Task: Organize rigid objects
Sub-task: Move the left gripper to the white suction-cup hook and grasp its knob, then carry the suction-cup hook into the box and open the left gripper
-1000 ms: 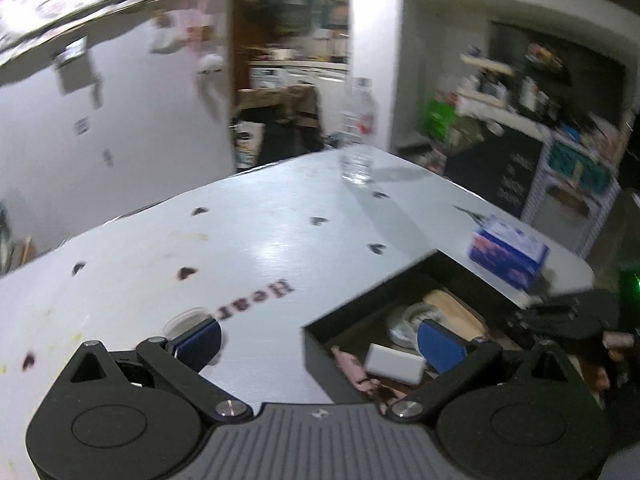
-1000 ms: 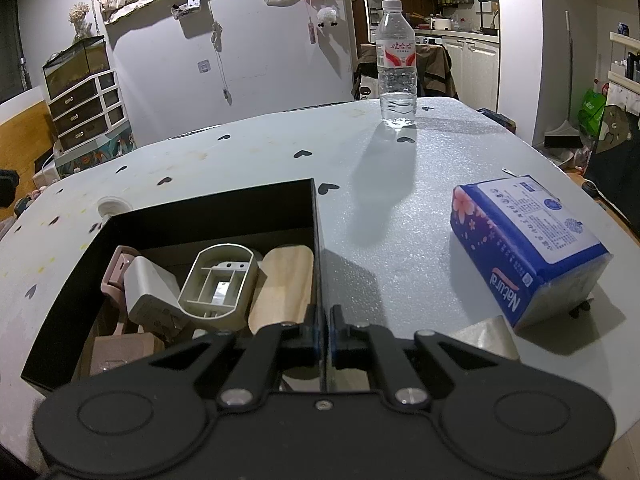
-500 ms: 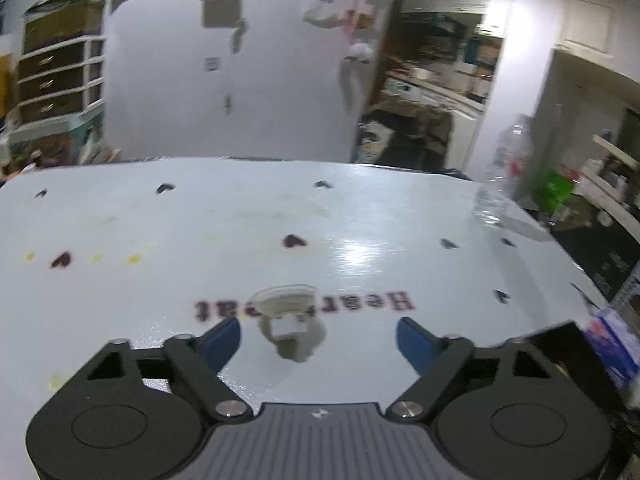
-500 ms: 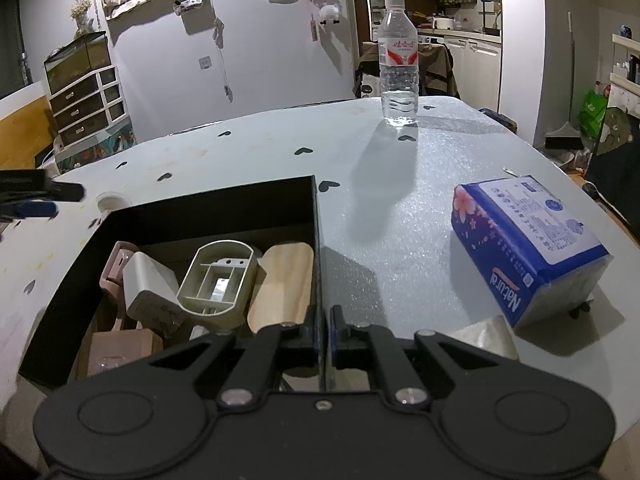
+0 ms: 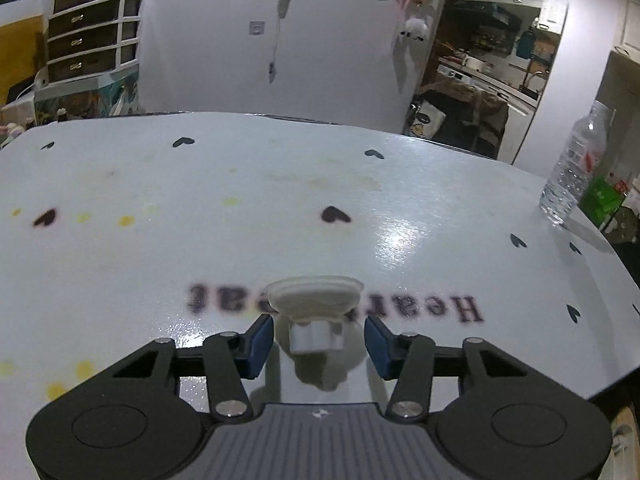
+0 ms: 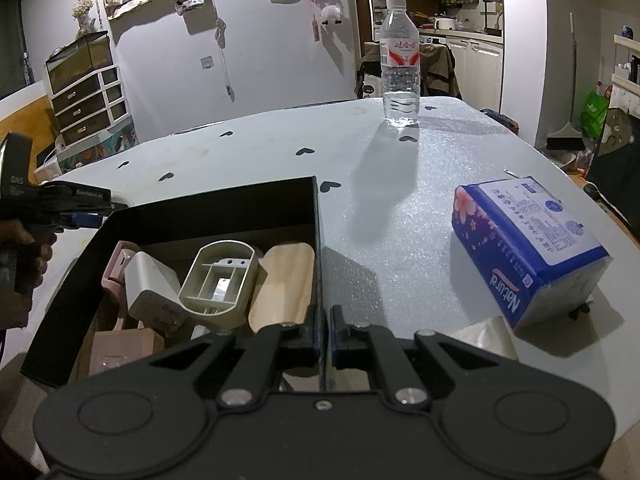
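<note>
A white suction-cup piece [image 5: 316,296] with a small knob lies on the white table [image 5: 240,240]. My left gripper [image 5: 318,344] is low over it and its jaws are closing. The blue pads [image 5: 260,344] flank the knob with small gaps and do not touch it. In the right wrist view the left gripper [image 6: 80,216] shows left of the black box [image 6: 224,208], held by a hand. My right gripper [image 6: 323,332] is shut on the box's right wall. Inside lie a white block [image 6: 150,284], a cream oval holder [image 6: 218,280], a wooden piece [image 6: 284,280] and a pink piece [image 6: 118,256].
A water bottle [image 6: 400,76] stands at the table's far side, also the water bottle [image 5: 572,172] at the right in the left wrist view. A blue tissue pack [image 6: 528,248] lies right of the box. The table's edge runs close behind it.
My left gripper swung away from the black box, came down over the suction-cup piece and narrowed its jaws around it. The right gripper and the box stayed still.
</note>
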Demonstrator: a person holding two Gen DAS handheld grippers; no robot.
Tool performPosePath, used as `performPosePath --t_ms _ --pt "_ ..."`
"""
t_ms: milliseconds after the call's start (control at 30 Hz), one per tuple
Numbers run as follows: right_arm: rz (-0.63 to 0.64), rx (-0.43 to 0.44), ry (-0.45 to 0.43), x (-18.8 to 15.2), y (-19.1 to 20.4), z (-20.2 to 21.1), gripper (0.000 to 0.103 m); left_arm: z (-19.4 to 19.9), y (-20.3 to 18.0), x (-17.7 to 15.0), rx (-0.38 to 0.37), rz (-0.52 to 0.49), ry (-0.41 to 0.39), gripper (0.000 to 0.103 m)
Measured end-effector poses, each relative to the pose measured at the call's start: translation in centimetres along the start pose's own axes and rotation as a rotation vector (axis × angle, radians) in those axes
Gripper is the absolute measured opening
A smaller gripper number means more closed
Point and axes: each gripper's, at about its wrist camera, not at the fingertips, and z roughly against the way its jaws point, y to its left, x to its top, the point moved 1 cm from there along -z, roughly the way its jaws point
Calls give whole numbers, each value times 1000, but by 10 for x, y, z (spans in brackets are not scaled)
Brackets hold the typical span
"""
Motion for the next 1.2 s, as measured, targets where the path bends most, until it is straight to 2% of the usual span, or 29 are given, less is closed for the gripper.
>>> performPosePath --t_ms 100,200,233,567,667,900,1067,1200 --pt "0 0 0 0 0 0 6 -4 1 1 12 7 -4 49" --pt "-1 1 0 0 0 0 6 -7 0 2 20 4 3 38" --pt "-1 1 -1 0 0 0 6 -8 1 2 14 3 8 31" --pt "-4 3 -2 -1 2 2 6 8 2 4 0 12 -19 30" --pt "-2 1 -2 -1 2 2 6 32 -5 6 -65 27 -61 30" --pt "-5 4 -4 -2 0 1 6 98 -43 4 -308 10 -115 30" --pt "-9 9 -5 -2 0 2 6 112 -84 -14 -448 -43 -25 30" --pt "-7 12 -6 -2 -1 2 6 100 -110 -32 -436 -53 56 31"
